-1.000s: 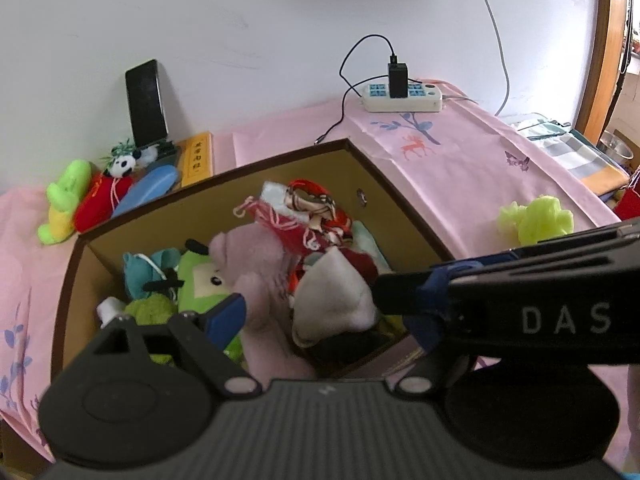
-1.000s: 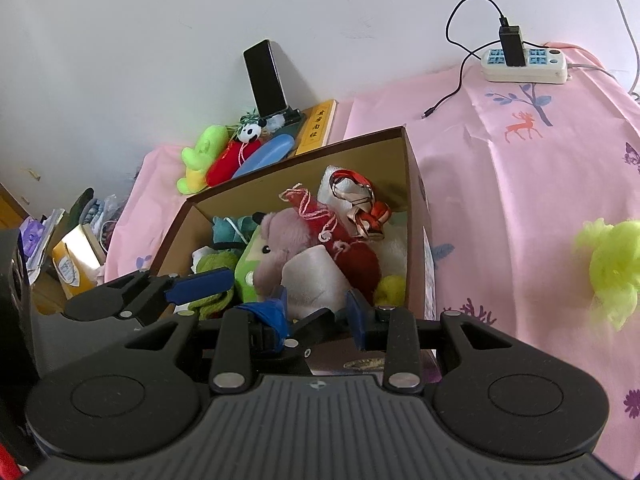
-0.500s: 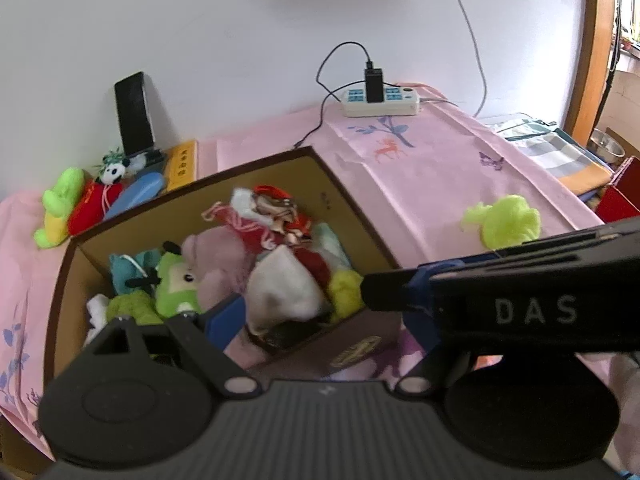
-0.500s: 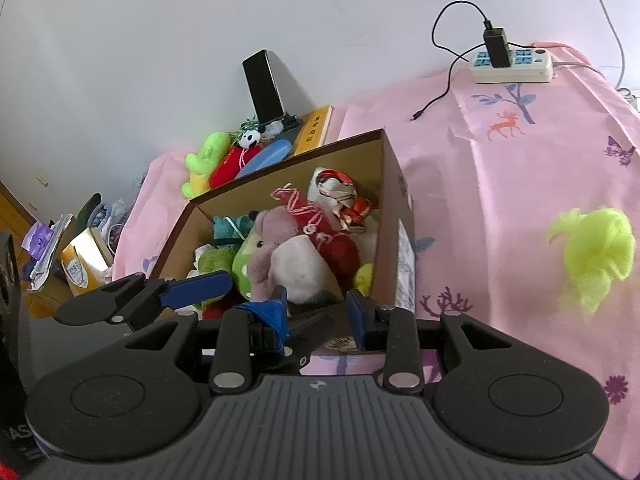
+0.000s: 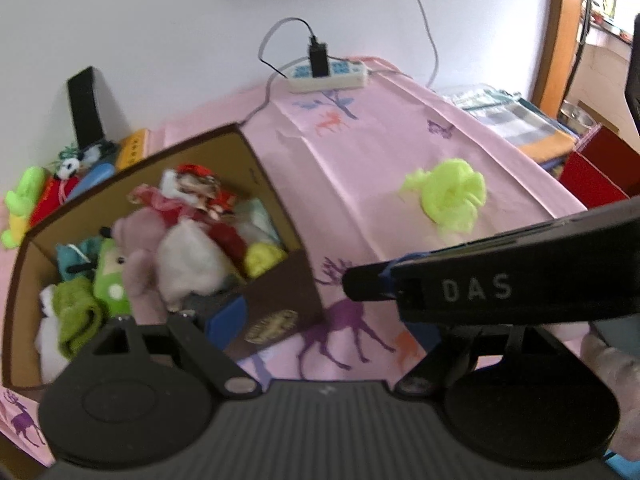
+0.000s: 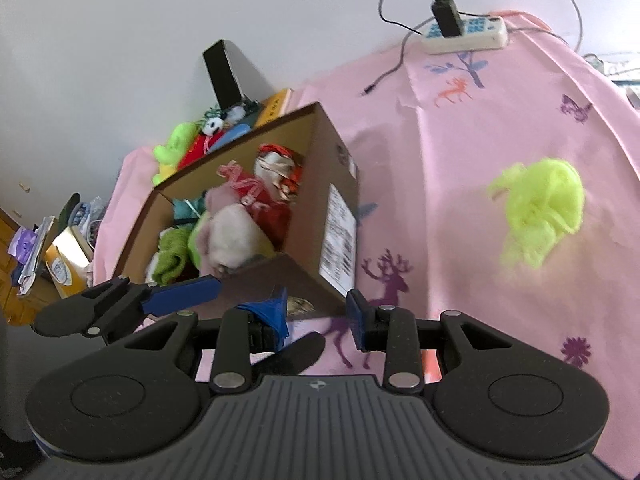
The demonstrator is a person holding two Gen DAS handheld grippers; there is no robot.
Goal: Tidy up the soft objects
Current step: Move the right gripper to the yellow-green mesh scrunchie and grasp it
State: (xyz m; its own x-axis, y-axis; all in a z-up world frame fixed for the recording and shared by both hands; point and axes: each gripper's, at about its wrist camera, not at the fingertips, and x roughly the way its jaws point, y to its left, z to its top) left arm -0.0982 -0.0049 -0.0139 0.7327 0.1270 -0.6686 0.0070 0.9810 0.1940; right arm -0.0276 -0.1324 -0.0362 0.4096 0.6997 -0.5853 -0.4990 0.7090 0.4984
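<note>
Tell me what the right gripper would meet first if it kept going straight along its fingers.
Probably the near corner of the cardboard box, straight ahead of the empty right gripper; depth is uncertain.

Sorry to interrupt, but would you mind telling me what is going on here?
A person is tidying soft toys into a cardboard box on a pink tablecloth. The box already holds a heap of plush toys. Both grippers are open and empty, the left gripper and the right gripper near the box's front corner. One yellow-green fluffy toy lies loose on the cloth to the right.
</note>
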